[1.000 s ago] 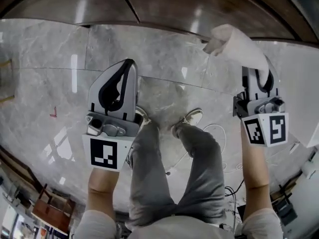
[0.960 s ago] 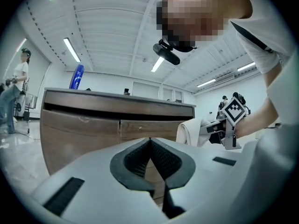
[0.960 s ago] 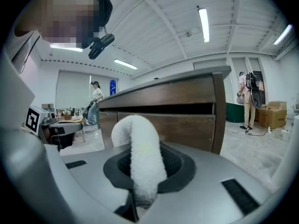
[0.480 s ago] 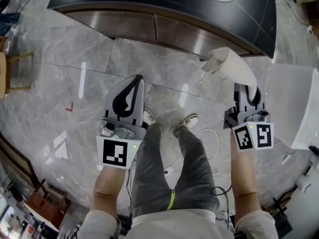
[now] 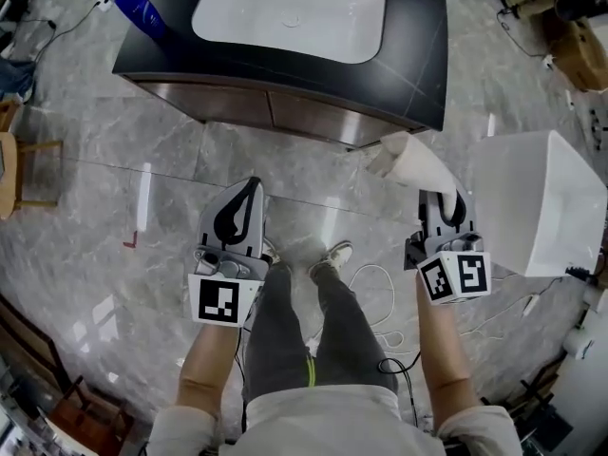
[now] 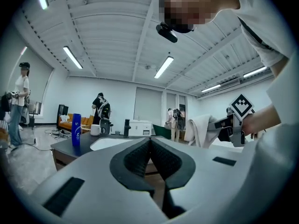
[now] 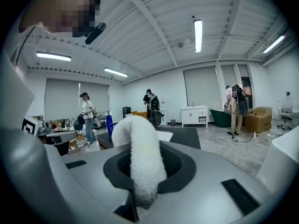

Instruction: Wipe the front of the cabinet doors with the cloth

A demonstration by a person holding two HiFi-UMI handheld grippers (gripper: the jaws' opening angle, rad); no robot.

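The cabinet's brown doors (image 5: 275, 112) face me under a black top (image 5: 418, 55) with a white basin (image 5: 290, 12). My right gripper (image 5: 439, 196) is shut on the white cloth (image 5: 408, 160), which sticks out past its tips toward the cabinet's right corner, apart from the doors. In the right gripper view the cloth (image 7: 140, 157) is pinched between the jaws and curls up over them. My left gripper (image 5: 249, 188) is shut with nothing in it and hangs over the floor short of the doors. Its jaws meet edge to edge in the left gripper view (image 6: 150, 146), where the cloth (image 6: 198, 129) shows at the right.
A blue bottle (image 5: 142, 8) stands on the cabinet's left corner. A white box (image 5: 537, 202) sits on the floor at the right, close to my right gripper. White cables (image 5: 380, 283) lie by my feet. A wooden chair (image 5: 11, 160) is at the far left. People stand in the background (image 7: 88, 120).
The view has pulled back and up: before only the doors' lower edge showed, now the whole cabinet with its basin. Both grippers sit farther from the doors, still shut.
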